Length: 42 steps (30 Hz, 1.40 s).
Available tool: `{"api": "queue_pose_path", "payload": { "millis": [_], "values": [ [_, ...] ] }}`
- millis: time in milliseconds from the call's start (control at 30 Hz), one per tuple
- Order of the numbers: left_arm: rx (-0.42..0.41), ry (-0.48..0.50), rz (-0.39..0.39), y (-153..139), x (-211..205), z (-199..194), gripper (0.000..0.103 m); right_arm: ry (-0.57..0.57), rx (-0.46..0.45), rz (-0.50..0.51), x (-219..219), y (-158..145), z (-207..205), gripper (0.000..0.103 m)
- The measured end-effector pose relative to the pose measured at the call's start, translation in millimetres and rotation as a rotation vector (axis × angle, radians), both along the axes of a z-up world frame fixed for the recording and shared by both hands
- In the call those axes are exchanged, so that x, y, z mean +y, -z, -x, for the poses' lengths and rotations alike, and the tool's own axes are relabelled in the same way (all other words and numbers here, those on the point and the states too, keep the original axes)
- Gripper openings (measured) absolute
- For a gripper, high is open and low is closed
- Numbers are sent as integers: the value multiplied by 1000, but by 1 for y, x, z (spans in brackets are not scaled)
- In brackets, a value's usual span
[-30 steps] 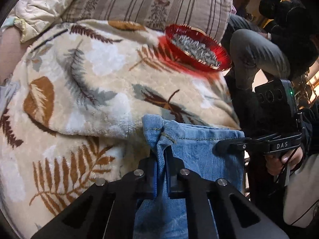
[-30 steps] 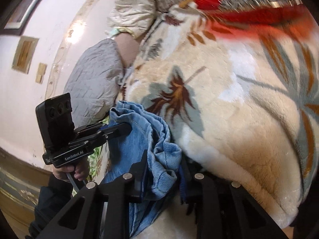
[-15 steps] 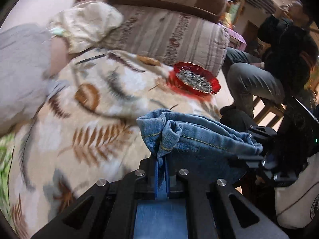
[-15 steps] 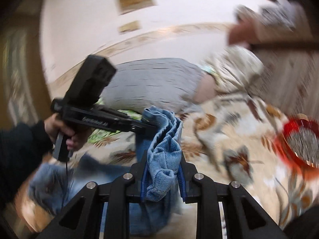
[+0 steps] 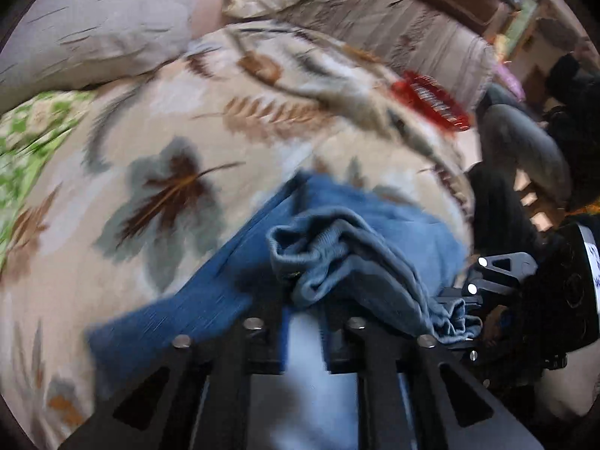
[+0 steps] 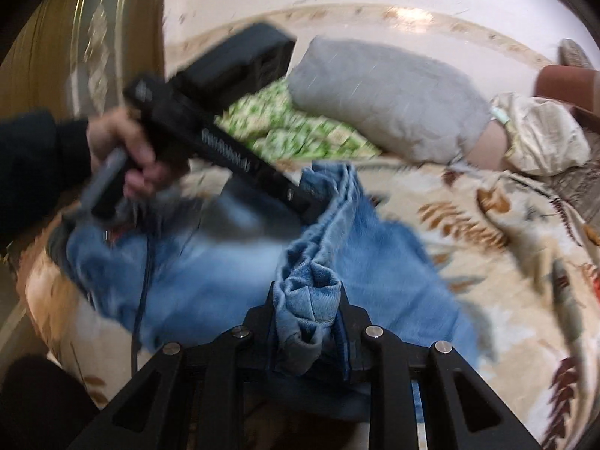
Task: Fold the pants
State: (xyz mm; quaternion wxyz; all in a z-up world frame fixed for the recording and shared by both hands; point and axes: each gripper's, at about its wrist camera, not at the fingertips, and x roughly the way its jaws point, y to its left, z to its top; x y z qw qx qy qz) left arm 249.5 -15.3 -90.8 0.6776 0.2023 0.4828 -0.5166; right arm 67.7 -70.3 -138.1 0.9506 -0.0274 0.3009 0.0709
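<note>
Blue denim pants (image 5: 210, 300) lie on a cream leaf-print blanket (image 5: 157, 142). My left gripper (image 5: 304, 322) is shut on a bunched hem of the pants, held above the lower layer. My right gripper (image 6: 308, 315) is shut on another bunched hem of the pants (image 6: 225, 285), with the rest spread on the blanket below. The left gripper (image 6: 307, 206) shows in the right wrist view, held by a hand at the far side of the denim. The right gripper (image 5: 465, 307) shows at the right in the left wrist view. Both views are motion-blurred.
A red bowl (image 5: 431, 101) sits on the blanket near the striped cushion (image 5: 405, 33). A grey pillow (image 6: 386, 97) and a green-patterned cloth (image 6: 292, 135) lie at the blanket's far side. A seated person (image 5: 532, 142) is beyond the bed's right edge.
Both grippers have carried the pinched hems across the blanket over the rest of the pants. The views have swung toward the grey pillow, and more denim now lies spread below.
</note>
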Motion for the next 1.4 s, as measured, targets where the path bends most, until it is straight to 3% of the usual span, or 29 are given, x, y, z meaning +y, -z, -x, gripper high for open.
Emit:
{"api": "queue_pose_path", "payload": {
  "millis": [100, 167, 267, 300, 333, 367, 533, 733, 800, 933, 1167, 1233, 1333, 1400],
  "values": [
    [-26, -75, -42, -5, 25, 1, 41, -24, 24, 40, 8, 9, 0, 26],
    [-74, -132, -39, -14, 43, 6, 63, -32, 35, 70, 10, 13, 0, 26],
    [-122, -233, 16, -38, 67, 13, 73, -53, 70, 141, 19, 18, -2, 32],
    [-141, -263, 30, -46, 73, 14, 76, -70, 76, 144, 21, 17, 0, 42],
    [-178, -312, 41, -56, 80, 18, 82, -85, 82, 134, 20, 15, 2, 68],
    [-199, -343, 50, -62, 84, 20, 86, -97, 88, 123, 21, 13, 4, 75],
    [-285, -536, 98, -95, 106, 34, 88, -143, -13, 164, 23, -17, 33, 78],
    [-276, -719, 188, -114, 119, 64, 94, -199, -92, 117, -18, -72, 65, 92],
    [-273, -725, 215, -114, 114, 82, 94, -213, -96, 100, -41, -88, 63, 95],
    [-291, -707, 191, -105, 88, 122, 96, -311, -23, 59, -97, -109, 38, 95],
    [-241, -691, 151, -77, 41, 176, 97, -518, 125, 99, -141, -106, -14, 95],
    [-263, -707, 171, -88, 37, 199, 97, -548, 153, 102, -146, -102, -26, 95],
    [-327, -681, 227, -129, 40, 239, 97, -597, 165, 96, -150, -100, -43, 95],
    [-378, -654, 278, -155, 44, 259, 103, -630, 167, 87, -149, -99, -54, 95]
  ]
}}
